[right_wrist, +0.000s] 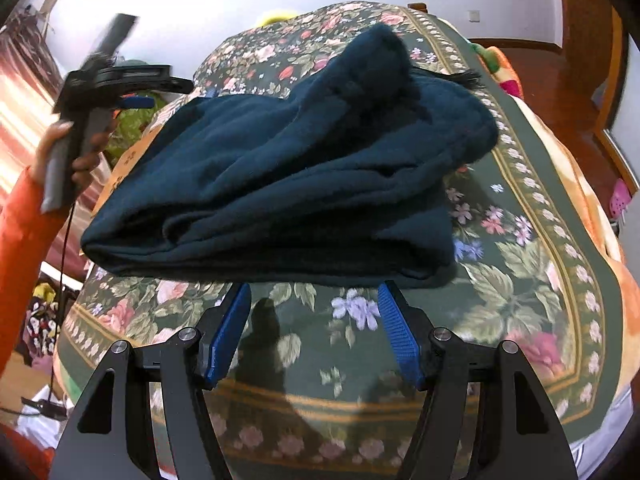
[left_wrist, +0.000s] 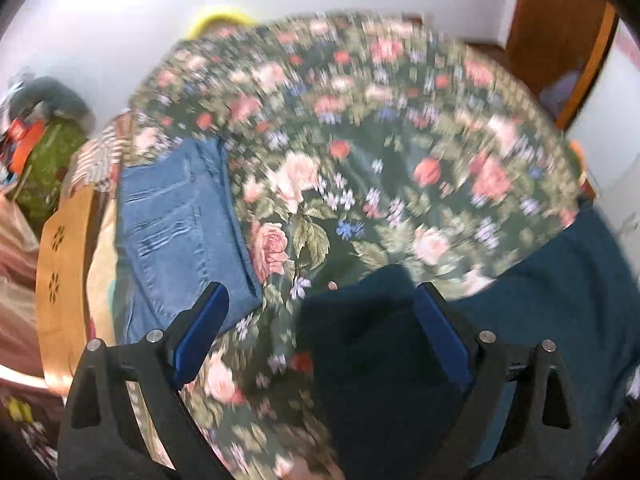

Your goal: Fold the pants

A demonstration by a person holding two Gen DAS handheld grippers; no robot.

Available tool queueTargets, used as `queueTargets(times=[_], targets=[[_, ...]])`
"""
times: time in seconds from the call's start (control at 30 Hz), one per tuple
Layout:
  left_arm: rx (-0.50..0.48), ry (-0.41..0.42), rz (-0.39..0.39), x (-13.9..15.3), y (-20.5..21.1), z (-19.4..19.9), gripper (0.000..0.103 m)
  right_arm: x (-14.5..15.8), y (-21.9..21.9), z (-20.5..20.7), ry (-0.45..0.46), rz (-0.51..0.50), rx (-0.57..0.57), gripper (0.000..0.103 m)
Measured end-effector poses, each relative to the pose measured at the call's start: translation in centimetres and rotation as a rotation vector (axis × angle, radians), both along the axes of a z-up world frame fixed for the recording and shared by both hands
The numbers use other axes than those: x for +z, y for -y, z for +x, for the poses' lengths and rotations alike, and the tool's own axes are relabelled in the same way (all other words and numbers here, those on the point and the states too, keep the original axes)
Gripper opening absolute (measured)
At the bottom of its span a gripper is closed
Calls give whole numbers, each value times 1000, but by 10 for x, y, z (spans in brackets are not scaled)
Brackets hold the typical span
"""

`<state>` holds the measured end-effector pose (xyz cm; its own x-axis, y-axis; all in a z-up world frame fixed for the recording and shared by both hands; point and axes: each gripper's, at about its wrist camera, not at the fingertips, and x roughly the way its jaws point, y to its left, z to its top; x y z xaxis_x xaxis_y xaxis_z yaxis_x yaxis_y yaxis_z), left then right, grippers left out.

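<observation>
Seeing teal pants bundled mid-bed, long axis left-right, just ahead of my R gripper, nearer; L gripper alongside. Both agape, empty.

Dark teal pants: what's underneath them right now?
The dark teal pants lie folded on the floral bedspread, which shows all around them. Whatever sits directly beneath the bundle is covered.

The dark teal pants lie folded in a thick bundle on the floral bedspread. The right gripper hovers just before their near edge, jaws spread and empty. At left, a hand holds the left gripper raised beside the bundle.
</observation>
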<state>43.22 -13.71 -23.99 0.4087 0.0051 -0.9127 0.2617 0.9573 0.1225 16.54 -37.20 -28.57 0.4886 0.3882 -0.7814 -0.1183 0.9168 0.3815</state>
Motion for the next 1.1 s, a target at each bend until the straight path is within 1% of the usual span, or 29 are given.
queueTargets(times=[0.03, 0.1, 0.13, 0.2, 0.23, 0.27, 0.37, 0.43, 0.47, 0.53, 0.57, 0.6, 0.63, 0.7, 0.77, 0.83, 0.9, 0.97, 1.0, 1.1], targets=[[-27, -43, 19, -15, 0, 11, 94, -1, -1, 4, -2, -1, -3, 62], [-58, -79, 59, -33, 1, 19, 95, 0, -4, 8, -4, -3, 2, 65], [-85, -101, 75, -45, -2, 23, 99, 0, -6, 10, -1, -14, 7, 65], [-108, -104, 59, -52, -10, 22, 103, 2, -8, 11, 7, -36, 26, 65], [-134, -100, 32, -53, -17, 19, 103, 3, -9, 14, 8, -42, 32, 65], [-153, -92, 29, -52, -22, 16, 103, 3, -9, 18, 6, -51, 38, 65], [-213, -13, 68, -47, -43, -8, 103, 4, -8, 31, 2, -64, 38, 65], [-213, 15, 81, -46, -60, -27, 103, 6, -9, 43, 6, -28, 26, 65], [-203, 17, 75, -45, -68, -34, 103, 8, -11, 48, 15, -18, 21, 65], [-149, -4, 31, -44, -93, -47, 103, 9, -16, 64, 39, -30, 21, 65], [-140, -12, 19, -42, -102, -53, 103, 11, -19, 63, 48, -39, 19, 65], [-145, -11, 10, -39, -110, -62, 103, 11, -21, 67, 50, -51, 10, 65], [-164, 15, 5, -33, -118, -77, 103, 10, -21, 68, 45, -62, -2, 65], [-170, 30, 2, -27, -127, -99, 103, 10, -20, 64, 35, -69, -15, 65], [-158, 38, -2, -24, -133, -118, 103, 10, -17, 54, 21, -42, -12, 65], [-137, 40, -2, -23, -135, -135, 103, 13, -15, 44, 10, -35, -15, 65], [-138, 27, 0, -24, -131, -145, 103, 20, -13, 30, 14, -51, -24, 65], [-147, 45, 9, -22, -123, -158, 103, 31, -11, 20, 30, -65, -35, 65], [-147, 45, 5, -21, -121, -160, 103, 37, -11, 13, 40, -71, -40, 65], [-143, -5, -59, -19, -107, -164, 103, 53, -15, -4, 73, -78, -30, 66]])
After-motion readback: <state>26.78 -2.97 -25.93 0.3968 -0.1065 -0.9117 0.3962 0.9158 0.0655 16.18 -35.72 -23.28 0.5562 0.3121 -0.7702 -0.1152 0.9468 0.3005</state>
